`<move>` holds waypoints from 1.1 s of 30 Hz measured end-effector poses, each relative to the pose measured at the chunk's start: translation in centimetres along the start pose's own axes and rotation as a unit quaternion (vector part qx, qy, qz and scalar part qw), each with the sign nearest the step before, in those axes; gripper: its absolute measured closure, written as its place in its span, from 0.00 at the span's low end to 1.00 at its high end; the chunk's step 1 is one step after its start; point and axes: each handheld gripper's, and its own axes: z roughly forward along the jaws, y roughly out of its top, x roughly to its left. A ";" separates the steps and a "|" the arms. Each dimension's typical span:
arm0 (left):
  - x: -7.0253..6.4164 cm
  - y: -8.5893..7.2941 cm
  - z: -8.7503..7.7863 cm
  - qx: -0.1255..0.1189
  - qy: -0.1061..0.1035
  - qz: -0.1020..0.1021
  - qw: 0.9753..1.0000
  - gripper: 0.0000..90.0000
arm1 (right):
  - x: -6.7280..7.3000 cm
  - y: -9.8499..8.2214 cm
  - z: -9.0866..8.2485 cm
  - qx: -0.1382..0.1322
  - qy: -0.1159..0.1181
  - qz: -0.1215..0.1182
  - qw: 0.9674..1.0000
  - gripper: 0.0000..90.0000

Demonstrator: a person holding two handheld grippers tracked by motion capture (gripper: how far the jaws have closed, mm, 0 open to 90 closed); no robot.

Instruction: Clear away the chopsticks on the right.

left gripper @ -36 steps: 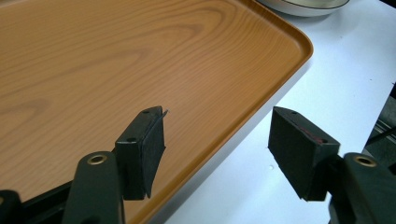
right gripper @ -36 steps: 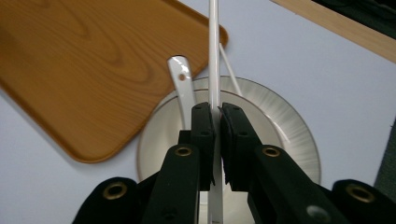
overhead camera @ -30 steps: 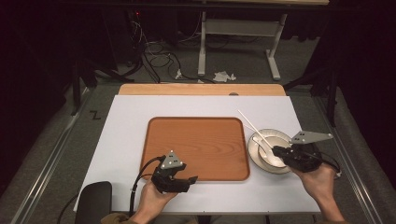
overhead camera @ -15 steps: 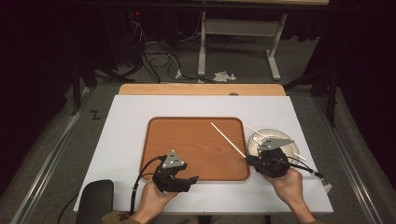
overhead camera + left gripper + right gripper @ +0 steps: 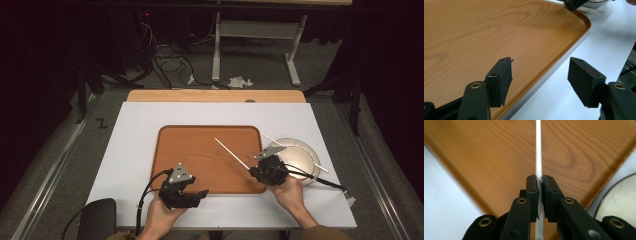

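The chopstick (image 5: pixel 232 153), a second ago down by the bowl (image 5: pixel 299 159), is now clamped in the right tool (image 5: pixel 252 172), pointing out over the tray (image 5: pixel 200 150); in the right gripper view the jaws pinch it tight. A second chopstick (image 5: pixel 320 168) remains across the bowl. It looks like a transfer to the tray. The left tool (image 5: pixel 204 193) hasn't moved, jaws wide, at the tray's near edge on the counter (image 5: pixel 140 130).

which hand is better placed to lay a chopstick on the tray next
Right, most likely. The right tool is shut on a white chopstick already reaching over the wooden tray. The left tool sits open and empty at the tray's near edge, away from the second chopstick on the plate.
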 end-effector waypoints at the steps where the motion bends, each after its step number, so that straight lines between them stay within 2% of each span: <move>1: 0.0 -0.2 -0.3 -0.001 0.006 -0.004 1.000 0.40 | 0.0 0.1 0.2 0.002 -0.001 -0.002 1.000 0.95; 6: 0.2 -0.9 -1.4 -0.012 0.025 -0.024 0.999 0.40 | -0.2 0.9 1.2 0.010 -0.010 -0.011 1.000 0.95; 10: 0.3 -1.4 -2.0 -0.013 0.039 -0.032 0.999 0.40 | -0.4 1.5 2.3 0.019 -0.006 -0.022 1.000 0.94; 13: 0.3 -1.8 -2.3 -0.013 0.047 -0.038 0.998 0.40 | -0.5 1.8 3.2 0.042 -0.010 -0.032 0.999 0.94; 15: 0.3 -2.0 -2.6 -0.016 0.053 -0.043 0.998 0.40 | -0.6 1.9 3.7 0.047 -0.012 -0.035 0.998 0.93; 18: 0.3 -2.2 -2.9 -0.018 0.058 -0.049 0.997 0.40 | -0.8 2.0 3.8 0.047 -0.016 -0.026 0.998 0.92; 20: 0.3 -2.2 -2.9 -0.018 0.058 -0.049 0.997 0.40 | -0.9 2.1 3.8 0.051 -0.020 -0.026 0.998 0.91; 24: 0.2 -2.2 -2.8 -0.016 0.056 -0.046 0.997 0.40 | -1.3 2.1 3.7 0.061 -0.067 -0.012 0.996 0.92; 26: 0.2 -2.2 -2.7 -0.014 0.055 -0.044 0.997 0.40 | -1.4 2.0 3.7 0.058 -0.075 -0.010 0.995 0.92; 33: 0.2 -2.1 -2.6 -0.010 0.051 -0.043 0.998 0.40 | -1.4 2.0 3.7 0.057 -0.080 -0.013 0.995 0.87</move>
